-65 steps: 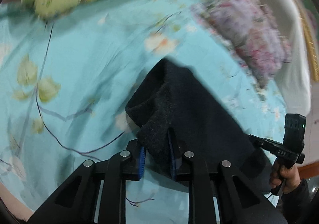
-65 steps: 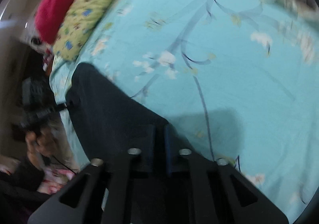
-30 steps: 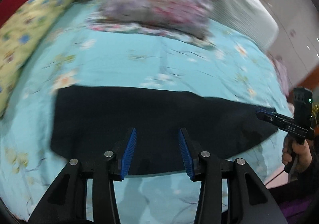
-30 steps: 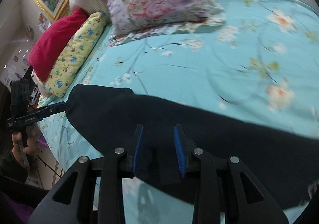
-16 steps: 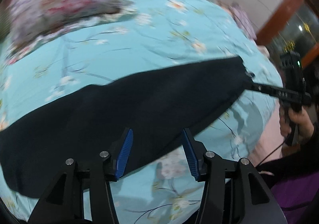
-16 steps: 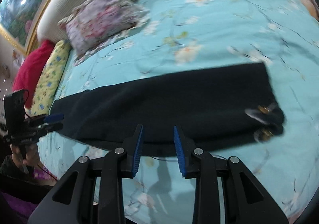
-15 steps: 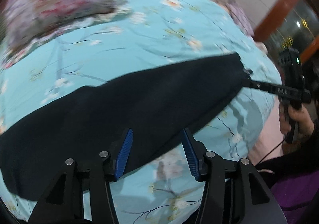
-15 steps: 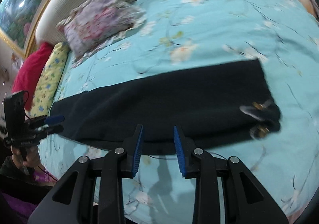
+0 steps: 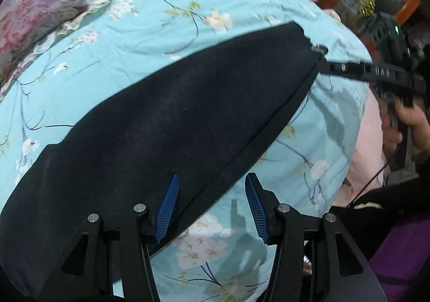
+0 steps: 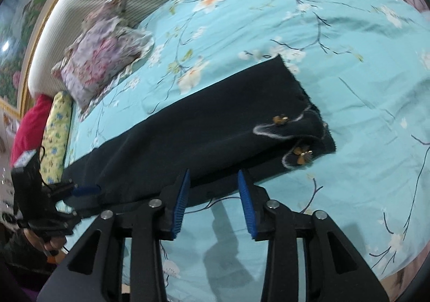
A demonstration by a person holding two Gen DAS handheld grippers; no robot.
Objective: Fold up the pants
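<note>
Long black fabric pants (image 10: 188,130), doubled lengthwise into one dark strip, lie flat across the turquoise floral bedsheet (image 10: 349,65), parallel to the near bed edge; judged a staging layout, so both ends are reachable for the crosswise fold not yet made. Hem end with small gold ornaments (image 10: 280,119) and pale trim sits to the right in the right wrist view; the other end runs toward the yellow patterned pillow (image 10: 57,130) and the red pillow (image 10: 29,122). A pink-and-lilac flowered cushion (image 10: 102,60) rests well apart, up by the headboard. Left gripper (image 9: 209,205): blue-padded jaws spread, pitched steeply down, straddling the strip's near edge without pinching it; the jaws have just been opening. Right gripper (image 10: 212,200): jaws parted and just widened too, cloth edge in the gap but pads clear of it, nothing grasped. In the left wrist view its fingers reach the hem corner; contact there too blurred to call. The person's hand (image 9: 411,119) wraps the handle, held off the bedside.
</note>
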